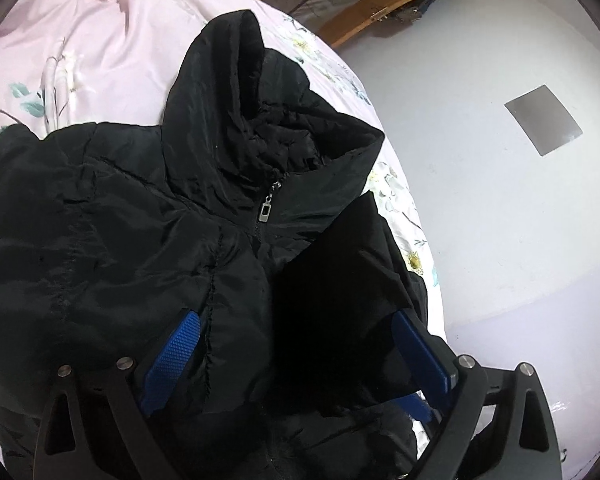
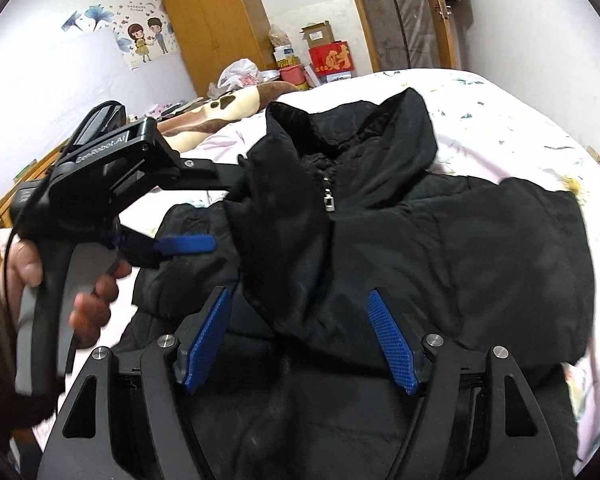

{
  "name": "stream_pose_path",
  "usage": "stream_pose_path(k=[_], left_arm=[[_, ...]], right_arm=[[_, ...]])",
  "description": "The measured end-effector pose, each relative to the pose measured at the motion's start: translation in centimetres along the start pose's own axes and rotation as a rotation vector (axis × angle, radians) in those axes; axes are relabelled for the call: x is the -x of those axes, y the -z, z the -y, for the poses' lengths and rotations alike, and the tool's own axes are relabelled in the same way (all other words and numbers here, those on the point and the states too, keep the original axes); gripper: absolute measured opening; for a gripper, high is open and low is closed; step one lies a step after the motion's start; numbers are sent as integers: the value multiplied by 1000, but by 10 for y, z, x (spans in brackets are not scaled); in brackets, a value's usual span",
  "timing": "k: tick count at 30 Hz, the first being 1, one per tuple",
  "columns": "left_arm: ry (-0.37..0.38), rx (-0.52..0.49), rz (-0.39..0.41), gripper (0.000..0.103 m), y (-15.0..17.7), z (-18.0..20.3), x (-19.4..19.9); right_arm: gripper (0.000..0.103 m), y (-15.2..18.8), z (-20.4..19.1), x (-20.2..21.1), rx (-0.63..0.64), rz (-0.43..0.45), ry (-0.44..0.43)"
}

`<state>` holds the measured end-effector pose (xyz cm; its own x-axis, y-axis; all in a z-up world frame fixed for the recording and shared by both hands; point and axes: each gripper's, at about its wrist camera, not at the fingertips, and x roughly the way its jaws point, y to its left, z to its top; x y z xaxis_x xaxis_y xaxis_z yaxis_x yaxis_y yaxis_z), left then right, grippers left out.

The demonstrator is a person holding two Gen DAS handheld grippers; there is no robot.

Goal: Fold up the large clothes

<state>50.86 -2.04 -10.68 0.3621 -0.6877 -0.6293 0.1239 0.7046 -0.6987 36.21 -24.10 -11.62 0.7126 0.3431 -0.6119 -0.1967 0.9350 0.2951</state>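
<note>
A black padded hooded jacket point(image 1: 148, 240) lies front up on a pink flowered bed sheet point(image 1: 92, 48), hood pointing away, zipper pull point(image 1: 265, 210) at the collar. My left gripper point(image 1: 296, 340) is open, jaws wide, with a dark sleeve fold point(image 1: 336, 280) lying between its blue pads point(image 1: 186, 340). In the right wrist view the jacket point(image 2: 420, 248) fills the middle. My right gripper point(image 2: 300, 320) is open just above the jacket's chest. The left gripper point(image 2: 188, 245) shows at the left, held by a hand, at the folded-over sleeve point(image 2: 268, 216).
The bed edge point(image 1: 428, 248) drops to a pale floor point(image 1: 520, 220) at the right of the left wrist view. A wooden wardrobe point(image 2: 216, 24), boxes point(image 2: 332, 58) and a plush pillow point(image 2: 228, 108) stand beyond the bed. A wooden door frame point(image 2: 440, 16) is at the back right.
</note>
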Motion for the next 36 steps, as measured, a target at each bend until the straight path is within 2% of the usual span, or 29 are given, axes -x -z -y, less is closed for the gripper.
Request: stream_pose_path(k=[4,7,10,11,15,17,19,20,22,23,24,25,27,32,36], left_arm=[[55,68,70,98,3,-8,17],[62,83,70,102,3,-10,19],[-57,20,-44,102,4,-2,-3],[-121,-1,-33,102,7,0,-6],[-233,0,3,102,16,-3,-6],[-315,0,13,102,19,-8,-6],[-335,1,6,101,21,-10,-9],[-333,7,-4,96,21,-10,-12],[-325,-3,-6,72,23,-6,-12],[-337,-20,-6,46,23,-2,-11],[-360,-37,-6,28,24,0,-10],[-372,-50,6,20,24,3,-6],[-348,-62,38,14,25,6,4],[-318,-91,171,11,12,20,47],[-336,-97,258,11,1,21,70]], right_arm=[[71,5,17,22,-14,12,38],[71,5,28,35,-34,23,48],[71,2,40,47,-34,40,92],[71,2,46,51,-39,45,108],[71,-1,66,61,-68,52,176],[71,-1,76,63,-79,52,206],[71,-1,83,64,-85,53,223],[71,-1,87,62,-92,48,232],[71,-2,93,59,-99,44,250],[71,-3,96,57,-104,37,263],[71,-3,99,55,-111,29,275],[71,-5,102,53,-119,26,277],[71,-6,105,52,-134,26,286],[71,-12,105,47,-119,28,297],[71,-17,101,46,-108,40,296]])
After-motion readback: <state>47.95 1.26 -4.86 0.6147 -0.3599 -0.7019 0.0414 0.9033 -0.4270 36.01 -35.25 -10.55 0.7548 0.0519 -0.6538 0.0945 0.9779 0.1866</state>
